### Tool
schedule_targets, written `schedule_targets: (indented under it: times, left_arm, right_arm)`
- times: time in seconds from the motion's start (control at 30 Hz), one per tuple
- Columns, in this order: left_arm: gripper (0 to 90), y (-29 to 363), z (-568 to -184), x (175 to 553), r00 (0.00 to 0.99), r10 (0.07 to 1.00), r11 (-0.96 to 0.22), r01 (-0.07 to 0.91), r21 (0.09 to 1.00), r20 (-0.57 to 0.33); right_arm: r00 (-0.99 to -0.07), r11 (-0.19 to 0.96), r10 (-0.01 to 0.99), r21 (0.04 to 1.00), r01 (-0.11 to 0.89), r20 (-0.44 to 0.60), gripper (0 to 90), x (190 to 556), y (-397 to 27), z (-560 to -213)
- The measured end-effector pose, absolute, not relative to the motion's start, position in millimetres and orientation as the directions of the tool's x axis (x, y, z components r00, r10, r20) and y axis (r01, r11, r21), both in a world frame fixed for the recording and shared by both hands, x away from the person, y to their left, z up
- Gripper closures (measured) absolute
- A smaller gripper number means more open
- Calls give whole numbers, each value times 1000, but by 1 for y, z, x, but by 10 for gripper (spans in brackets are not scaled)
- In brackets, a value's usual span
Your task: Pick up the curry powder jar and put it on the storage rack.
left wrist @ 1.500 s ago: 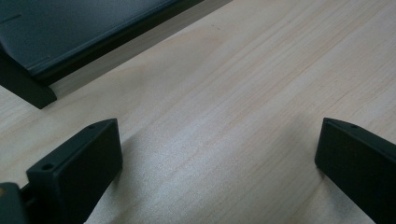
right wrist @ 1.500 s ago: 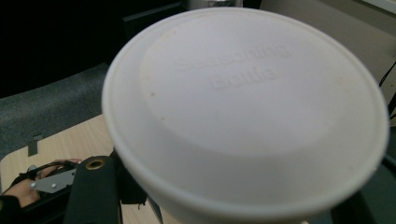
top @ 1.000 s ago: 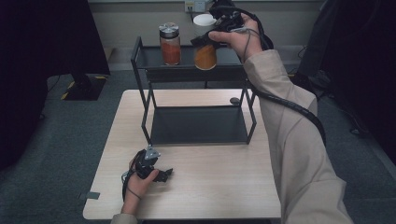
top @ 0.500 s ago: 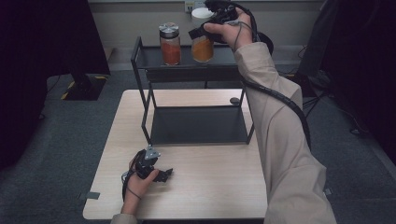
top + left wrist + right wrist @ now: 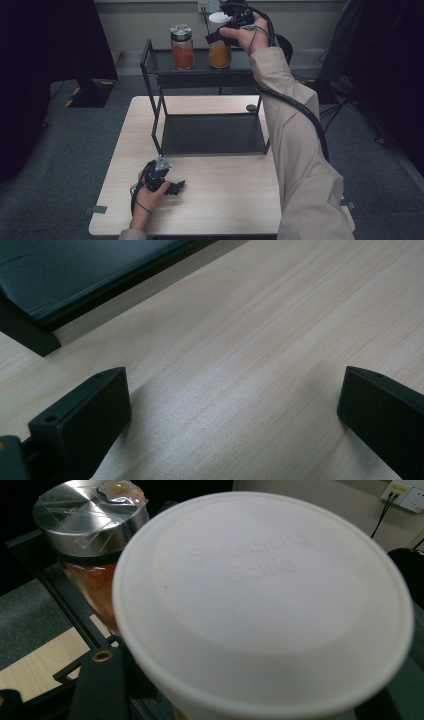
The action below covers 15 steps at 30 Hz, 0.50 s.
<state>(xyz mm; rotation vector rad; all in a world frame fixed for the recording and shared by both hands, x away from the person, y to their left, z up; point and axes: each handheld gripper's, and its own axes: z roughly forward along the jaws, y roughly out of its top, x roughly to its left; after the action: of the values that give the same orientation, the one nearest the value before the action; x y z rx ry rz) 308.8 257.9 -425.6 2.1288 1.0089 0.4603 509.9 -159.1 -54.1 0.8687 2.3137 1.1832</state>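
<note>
A seasoning jar with a white lid point(image 5: 220, 50) and orange contents stands on the top shelf of a black metal rack point(image 5: 200, 75). My right gripper point(image 5: 218, 37) is shut on it from the right, near the lid. In the right gripper view the white lid point(image 5: 260, 595) sits between the jaws, and one black jaw rises at the lower left. A second jar with a steel lid point(image 5: 182, 47) point(image 5: 90, 510) and orange contents stands just left of it. My left gripper point(image 5: 172, 187) point(image 5: 235, 415) rests open on the wooden table point(image 5: 225, 200), with nothing between its jaws.
The rack's dark lower shelf point(image 5: 212, 132) lies on the table's far half, its front edge point(image 5: 100, 290) just beyond my left gripper. A small dark disc point(image 5: 251, 108) sits by the rack's right leg. A wall socket point(image 5: 407, 495) is behind the rack.
The right hand has carried the white-lidded jar farther back and set it level on the top shelf beside the steel-lidded jar. The left gripper has not moved.
</note>
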Motion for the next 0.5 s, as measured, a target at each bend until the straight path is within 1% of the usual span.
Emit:
schedule_targets:
  times: [0.3, 0.4, 0.43, 0.5]
  left_arm:
    - [0, 258, -426, 309, 629, 777, -431, 518, 739, 12]
    - [0, 258, -426, 309, 629, 777, -430, 518, 739, 12]
    - [0, 258, -426, 309, 629, 777, -431, 518, 739, 12]
    - [0, 258, -426, 309, 629, 777, -431, 518, 739, 12]
  right_arm:
    - [-727, 430, 685, 832, 350, -48, 345, 510, -164, -57]
    - [-727, 412, 686, 840, 352, -32, 329, 510, -167, -60]
    - [-728, 417, 685, 837, 354, -33, 307, 510, -166, -60]
    - [-726, 422, 687, 830, 365, -31, 216, 510, -165, -59]
